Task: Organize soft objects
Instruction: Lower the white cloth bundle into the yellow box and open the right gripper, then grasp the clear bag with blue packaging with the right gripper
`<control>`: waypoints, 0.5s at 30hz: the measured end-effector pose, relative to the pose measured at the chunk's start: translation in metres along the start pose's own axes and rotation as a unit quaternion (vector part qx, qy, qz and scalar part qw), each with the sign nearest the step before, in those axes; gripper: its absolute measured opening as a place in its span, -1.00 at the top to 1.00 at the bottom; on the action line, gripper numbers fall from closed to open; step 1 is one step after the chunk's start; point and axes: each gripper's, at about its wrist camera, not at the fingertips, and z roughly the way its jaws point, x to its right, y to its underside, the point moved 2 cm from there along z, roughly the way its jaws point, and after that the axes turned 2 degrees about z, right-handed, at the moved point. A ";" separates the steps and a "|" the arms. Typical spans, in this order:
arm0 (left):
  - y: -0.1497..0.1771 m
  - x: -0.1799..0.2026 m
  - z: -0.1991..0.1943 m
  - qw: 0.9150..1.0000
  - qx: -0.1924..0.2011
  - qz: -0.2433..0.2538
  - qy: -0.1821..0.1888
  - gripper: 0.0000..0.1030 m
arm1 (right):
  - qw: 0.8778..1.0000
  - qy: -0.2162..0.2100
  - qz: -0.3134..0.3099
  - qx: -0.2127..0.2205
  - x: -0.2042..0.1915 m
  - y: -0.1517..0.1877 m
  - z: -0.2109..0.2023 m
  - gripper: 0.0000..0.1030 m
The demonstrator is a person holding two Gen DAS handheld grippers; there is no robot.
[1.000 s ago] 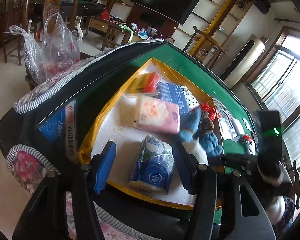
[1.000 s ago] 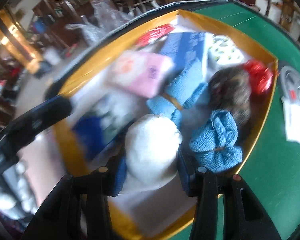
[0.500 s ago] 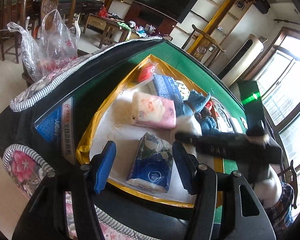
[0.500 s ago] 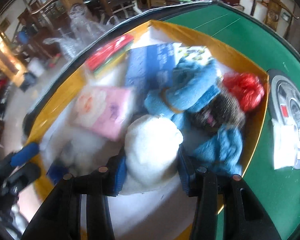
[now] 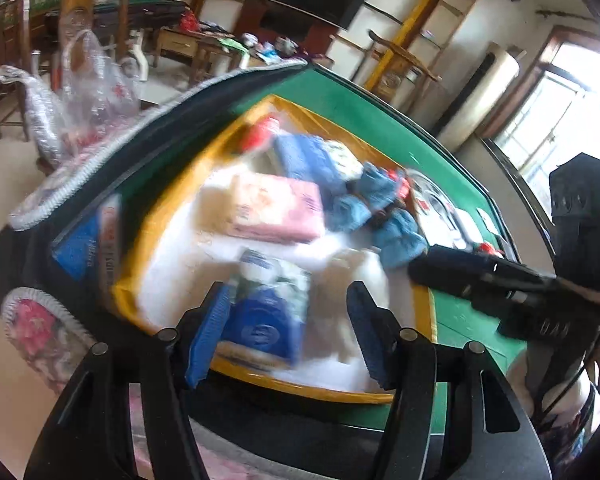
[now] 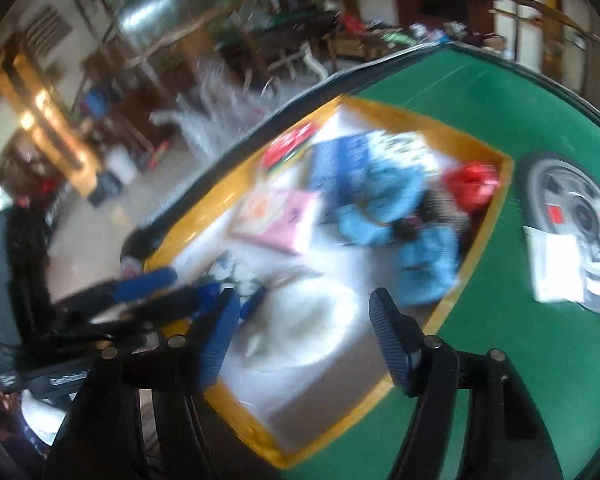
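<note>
A shallow tray with a yellow rim (image 5: pixel 172 216) sits on a green table (image 5: pixel 340 104), and the soft things lie together inside it.

The right gripper (image 6: pixel 304 340) hangs above the near part of the tray. Its jaws are opening, and a white soft ball (image 6: pixel 304 328) lies on the tray floor below the gap between them; the blue pads do not press on it, so nothing is held. Beyond the ball sit a pink tissue pack (image 6: pixel 280 216), a heap of light blue knitted pieces (image 6: pixel 384 208) with something dark among them, and a red bundle (image 6: pixel 472 184) in the far corner of the tray. A blue flat packet (image 6: pixel 340 160) lies at the far side. A round grey panel (image 6: pixel 572 216) is set in the table to the right of the tray.

The left gripper (image 5: pixel 288 332) is over the near edge of the tray with its jaws opening too, moderately apart. A blue and white tissue pack (image 5: pixel 268 308) lies in the tray under the gap, just beside the left pad; the picture is too blurred to tell whether that pad touches it, and it does not look gripped. From this view the white ball lies just right of the tissue pack, and the right gripper's black body reaches in from the right above the tray's rim.

A clear plastic bag (image 5: pixel 88 84) stands off the table at the far left.
</note>
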 end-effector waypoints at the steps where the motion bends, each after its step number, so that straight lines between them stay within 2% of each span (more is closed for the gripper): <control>1: 0.000 0.007 0.001 1.000 -0.003 0.005 0.013 -0.16 | 1.000 0.004 0.011 0.009 0.007 0.001 -0.006 -0.22; 4: -0.001 0.036 0.009 0.997 -0.015 0.021 0.069 -0.16 | 0.999 0.009 0.044 0.030 0.029 0.002 -0.019 -0.22; 5: -0.002 0.047 0.016 0.994 -0.026 0.022 0.100 -0.16 | 0.998 0.009 0.054 0.034 0.036 0.004 -0.021 -0.22; 8: -0.001 0.066 0.043 0.984 -0.073 0.009 0.163 -0.16 | 0.995 0.012 0.092 0.048 0.061 0.011 -0.037 -0.22; 9: 0.001 0.069 0.054 0.982 -0.091 0.000 0.165 -0.16 | 0.993 0.012 0.105 0.054 0.069 0.014 -0.041 -0.22; 11: 0.002 0.063 0.072 0.984 -0.107 -0.016 0.142 -0.16 | 0.990 0.018 0.122 0.062 0.085 0.019 -0.050 -0.22; 13: -0.002 0.052 0.076 0.989 -0.096 -0.030 0.107 -0.16 | 0.987 0.033 0.136 0.073 0.105 0.027 -0.066 -0.22; 15: -0.010 0.038 0.068 0.996 -0.065 -0.036 0.052 -0.16 | 0.983 0.060 0.149 0.086 0.126 0.034 -0.081 -0.22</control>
